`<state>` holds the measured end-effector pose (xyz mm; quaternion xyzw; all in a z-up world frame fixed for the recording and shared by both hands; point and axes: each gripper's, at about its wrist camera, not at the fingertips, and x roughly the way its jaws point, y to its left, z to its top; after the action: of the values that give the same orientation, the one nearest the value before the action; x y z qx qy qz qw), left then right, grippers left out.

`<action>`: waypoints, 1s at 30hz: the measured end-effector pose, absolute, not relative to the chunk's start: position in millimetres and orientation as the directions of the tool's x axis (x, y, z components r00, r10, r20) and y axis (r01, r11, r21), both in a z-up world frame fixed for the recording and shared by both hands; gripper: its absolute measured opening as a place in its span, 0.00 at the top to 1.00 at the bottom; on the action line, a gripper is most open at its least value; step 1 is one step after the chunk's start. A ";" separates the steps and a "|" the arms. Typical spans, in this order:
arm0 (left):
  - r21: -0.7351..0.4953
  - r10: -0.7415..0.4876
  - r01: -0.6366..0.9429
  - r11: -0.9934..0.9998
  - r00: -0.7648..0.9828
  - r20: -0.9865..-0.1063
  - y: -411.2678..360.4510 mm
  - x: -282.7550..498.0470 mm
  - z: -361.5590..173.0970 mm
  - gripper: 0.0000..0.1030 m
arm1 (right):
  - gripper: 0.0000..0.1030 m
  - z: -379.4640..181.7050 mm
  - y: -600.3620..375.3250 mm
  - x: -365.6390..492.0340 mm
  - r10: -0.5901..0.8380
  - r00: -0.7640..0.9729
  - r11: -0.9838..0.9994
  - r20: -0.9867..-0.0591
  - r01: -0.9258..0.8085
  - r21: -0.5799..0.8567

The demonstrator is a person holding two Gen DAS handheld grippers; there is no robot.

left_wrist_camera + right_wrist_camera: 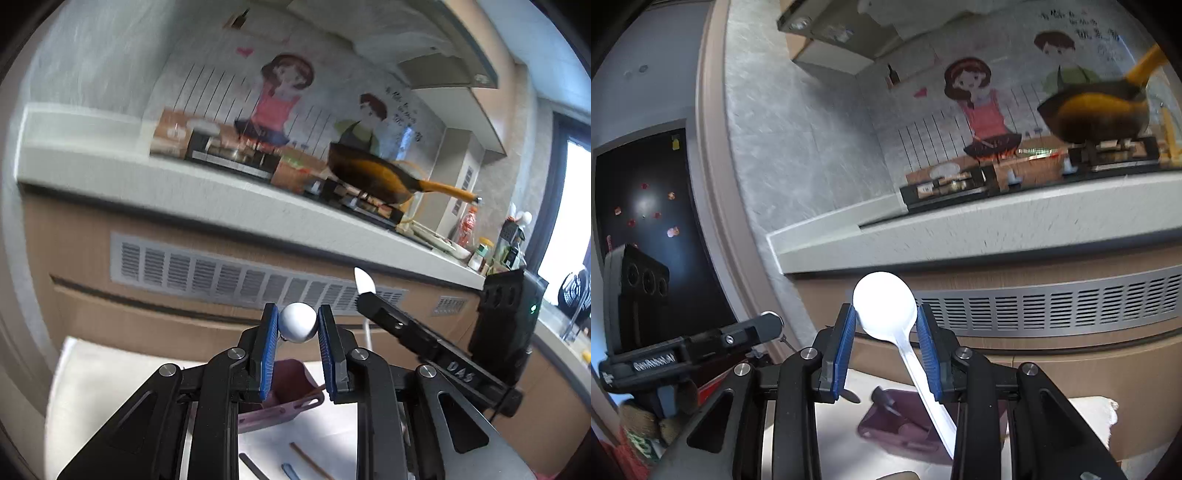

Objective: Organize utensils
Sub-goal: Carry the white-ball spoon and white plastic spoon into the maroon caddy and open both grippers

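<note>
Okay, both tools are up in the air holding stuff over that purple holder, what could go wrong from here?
1. The right tool pinches the white plastic spoon at its bowl edges, the handle hanging down at a slant; it could swing or slip out.
2. The left tool holds a rounded white utensil end; a round surface may roll between the pads.
3. The purple holder sits far below, so a drop could miss it.
</note>
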<state>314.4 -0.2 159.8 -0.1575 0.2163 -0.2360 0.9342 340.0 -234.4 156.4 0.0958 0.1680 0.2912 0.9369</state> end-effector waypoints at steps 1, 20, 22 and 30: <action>-0.409 -0.513 0.367 0.835 0.787 -0.343 1.6 324.4 152.2 0.78 | 0.69 150.7 -231.3 346.3 0.573 0.775 0.815 -0.265 -0.508 0.279; -0.391 -0.491 0.334 0.858 0.757 -0.431 4.4 347.2 89.9 0.50 | 0.52 81.5 -236.2 367.5 0.438 0.796 0.899 -0.418 -0.382 0.215; -0.327 -0.435 0.312 0.892 0.789 -0.434 8.1 325.9 89.4 0.47 | 0.52 86.4 -241.0 344.3 0.366 0.820 0.929 -0.440 -0.350 0.121; -0.243 -0.349 0.251 0.937 0.714 -0.607 19.2 261.3 21.8 0.45 | 0.53 37.7 -252.8 285.7 0.265 0.663 0.934 -0.700 -0.358 0.014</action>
<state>261.3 19.2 21.8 -0.0714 0.3415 -0.1624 0.9230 285.7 -252.8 37.7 -0.0626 0.3732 0.1712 0.9097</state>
